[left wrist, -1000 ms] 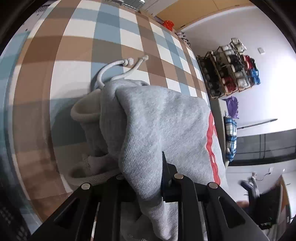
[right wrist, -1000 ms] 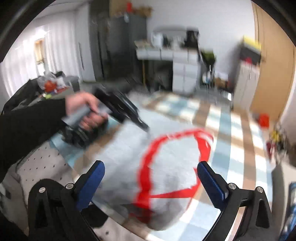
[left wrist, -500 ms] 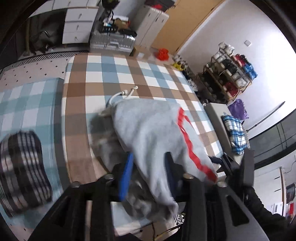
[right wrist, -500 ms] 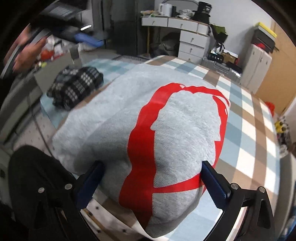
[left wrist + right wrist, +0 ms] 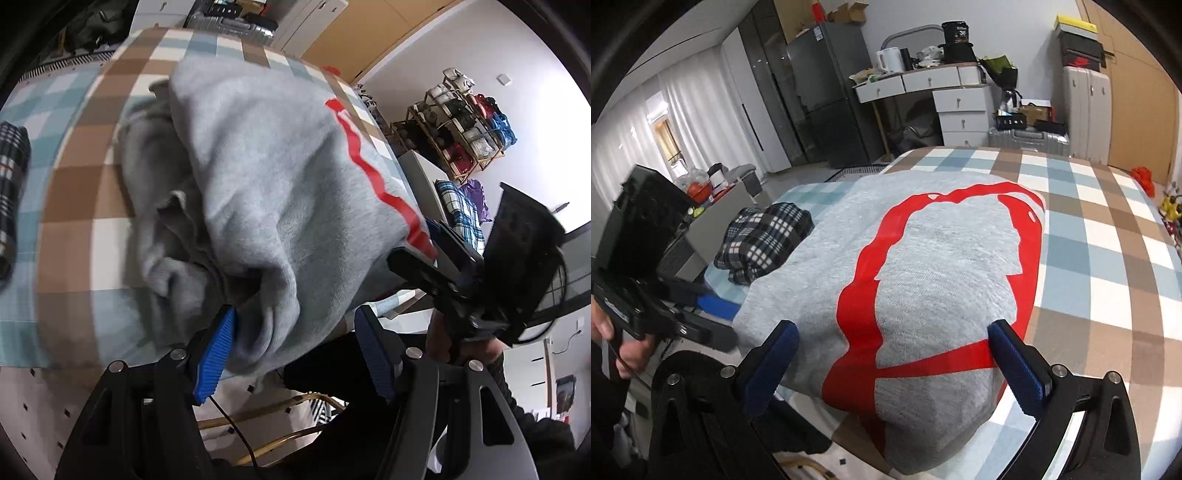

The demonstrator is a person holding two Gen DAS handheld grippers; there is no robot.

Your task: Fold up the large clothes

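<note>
Thick, soft grey fleece sweatshirt with red print (image 5: 923, 280) lies folded on the checked bed (image 5: 1108, 266); left gripper (image 5: 295, 347) jaws have just been opening off its bulky edge, right gripper (image 5: 897, 362) jaws spread – best gripped at layered corners

the left wrist view looks down steeply from the bed's near edge, close over the grey sweatshirt (image 5: 280, 192), toward the shoe rack (image 5: 461, 122). the right wrist view looks from that same edge across the bed (image 5: 1108, 240) toward the fridge (image 5: 827, 99). both share the sweatshirt (image 5: 923, 277), the checked bedcover and each other's claw.
</note>
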